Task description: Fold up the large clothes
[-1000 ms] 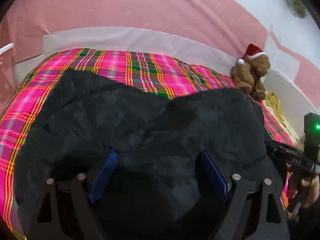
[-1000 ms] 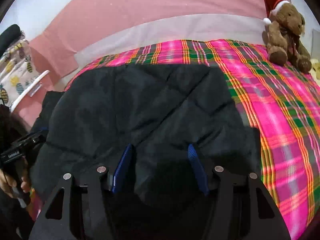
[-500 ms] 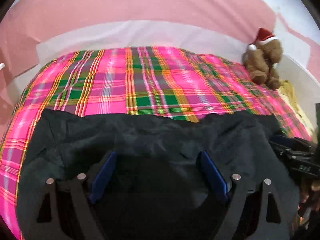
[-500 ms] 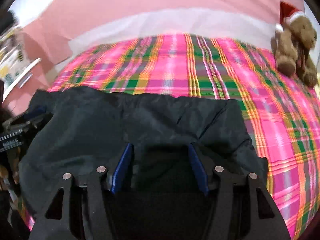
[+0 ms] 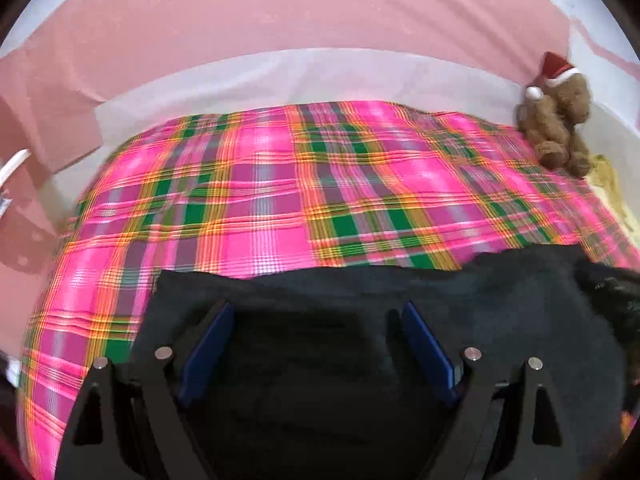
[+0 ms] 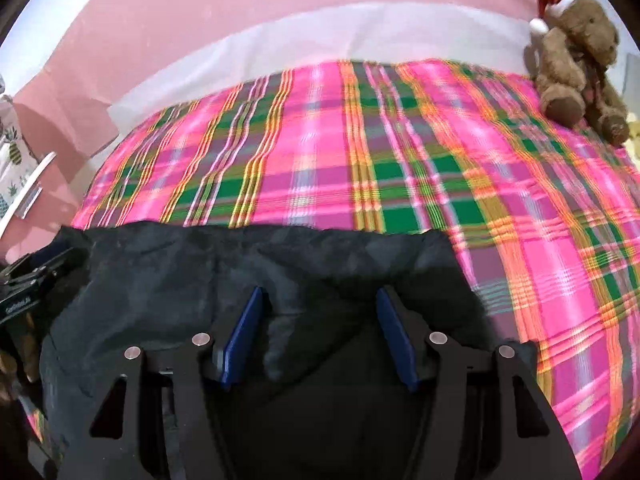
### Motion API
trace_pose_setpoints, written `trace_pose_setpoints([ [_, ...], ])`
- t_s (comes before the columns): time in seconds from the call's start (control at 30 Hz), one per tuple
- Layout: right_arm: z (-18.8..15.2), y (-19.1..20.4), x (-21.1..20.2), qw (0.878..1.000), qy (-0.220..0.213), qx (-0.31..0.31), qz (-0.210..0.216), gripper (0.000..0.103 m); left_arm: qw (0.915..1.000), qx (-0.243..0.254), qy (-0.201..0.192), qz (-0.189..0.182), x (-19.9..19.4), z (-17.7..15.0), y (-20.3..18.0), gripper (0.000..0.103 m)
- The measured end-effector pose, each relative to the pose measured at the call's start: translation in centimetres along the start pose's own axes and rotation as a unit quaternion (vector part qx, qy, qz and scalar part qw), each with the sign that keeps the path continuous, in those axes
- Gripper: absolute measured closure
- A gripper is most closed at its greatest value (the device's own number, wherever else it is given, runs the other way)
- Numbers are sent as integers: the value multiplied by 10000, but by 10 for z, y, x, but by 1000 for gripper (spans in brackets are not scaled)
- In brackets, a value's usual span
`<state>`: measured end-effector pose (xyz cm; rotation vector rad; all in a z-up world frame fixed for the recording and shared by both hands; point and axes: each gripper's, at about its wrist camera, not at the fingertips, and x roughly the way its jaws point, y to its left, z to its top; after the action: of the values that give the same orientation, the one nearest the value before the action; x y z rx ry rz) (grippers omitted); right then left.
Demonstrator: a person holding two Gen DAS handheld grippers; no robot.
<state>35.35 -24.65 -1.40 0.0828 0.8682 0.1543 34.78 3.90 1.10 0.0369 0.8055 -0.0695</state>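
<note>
A black quilted jacket [image 5: 500, 292] lies on the near part of a pink plaid bed cover [image 5: 280, 200]. Its far edge runs straight across the bed. My left gripper [image 5: 314, 310] has its blue pads spread wide, and a thick bunch of the jacket fills the space between them. In the right wrist view the jacket [image 6: 180, 264] shows a fold between the pads of my right gripper [image 6: 319, 294], which holds it the same way. The left gripper's body [image 6: 28, 280] shows at the left edge there, at the jacket's other corner.
A brown teddy bear [image 6: 576, 60] in a red Santa hat sits at the far right corner of the bed, also seen as the bear [image 5: 556, 120] in the left wrist view. A pink wall rises behind the bed. A pineapple-print cloth [image 6: 12, 160] hangs at the left.
Both grippers pulled the jacket toward me. Its far edge slid back from near the bed's far side to the middle, uncovering much of the plaid cover.
</note>
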Motion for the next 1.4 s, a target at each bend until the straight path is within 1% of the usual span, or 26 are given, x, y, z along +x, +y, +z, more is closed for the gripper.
trace_pose_setpoints([
  [0.03, 1, -3, 2, 9999, 20, -33, -163, 44, 9999, -88, 109, 66, 9, -1, 11, 16],
  [0.1, -1, -11, 19, 9986, 285, -29, -435, 44, 9994, -276, 228, 41, 23, -6, 26, 15],
  [0.13, -3, -18, 27, 9985, 377, 58, -380, 44, 9988, -439, 226, -42, 29, -9, 33, 15],
  [0.2, -6, -25, 35, 9987, 341, 237, -308, 44, 9978, -627, 159, -167, 35, -13, 39, 15],
  [0.37, -7, -25, 51, 9983, 305, 216, -436, 44, 9974, -697, 101, -172, 52, -18, 37, 15],
  [0.5, -7, -27, 57, 9980, 308, 243, -492, 44, 9972, -719, 133, -170, 55, -16, 36, 15],
  [0.57, -6, -25, 55, 9980, 297, 263, -492, 44, 9975, -678, 181, -120, 48, -12, 35, 16],
  [0.63, -2, -26, 44, 9976, 342, 321, -504, 44, 9976, -675, 68, -118, 30, -8, 36, 16],
  [0.7, 1, -23, 27, 9977, 206, 284, -576, 44, 9970, -743, -89, -216, 10, -4, 38, 16],
  [0.73, 2, -19, 14, 9981, 50, 253, -553, 44, 9967, -757, -157, -251, 0, -2, 37, 16],
  [0.8, 6, -7, -11, 9990, -223, 231, -308, 44, 9961, -681, -401, -393, -24, 4, 27, 16],
  [0.87, 7, 16, -33, 9987, -490, 88, -42, 44, 9948, -549, -577, -636, -41, 6, 9, 16],
  [0.93, 4, 41, -37, 9984, -505, -143, 199, 44, 9941, -320, -609, -838, -45, 6, -16, 16],
  [1.0, 0, 58, -26, 9985, -336, -312, 301, 44, 9944, -132, -534, -908, -34, 4, -37, 16],
  [1.03, -3, 64, -13, 9987, -218, -375, 252, 44, 9949, -89, -390, -925, -23, 2, -45, 19],
  [1.1, -8, 64, 12, 9993, -4, -360, 127, 44, 9960, -98, 61, -884, 11, -3, -52, 26],
  [1.13, -9, 59, 23, 9995, 34, -281, 115, 44, 9962, -134, 178, -840, 23, -6, -53, 26],
  [1.2, -9, 52, 33, 9998, 49, -155, 139, 44, 9963, -176, 190, -815, 35, -7, -52, 26],
  [1.27, -10, 53, 42, 9995, 51, -304, 32, 44, 9970, -84, 191, -744, 40, -6, -56, 26],
  [1.4, -11, 51, 54, 9997, 53, -259, 6, 44, 9979, 13, 153, -631, 48, -11, -60, 25],
])
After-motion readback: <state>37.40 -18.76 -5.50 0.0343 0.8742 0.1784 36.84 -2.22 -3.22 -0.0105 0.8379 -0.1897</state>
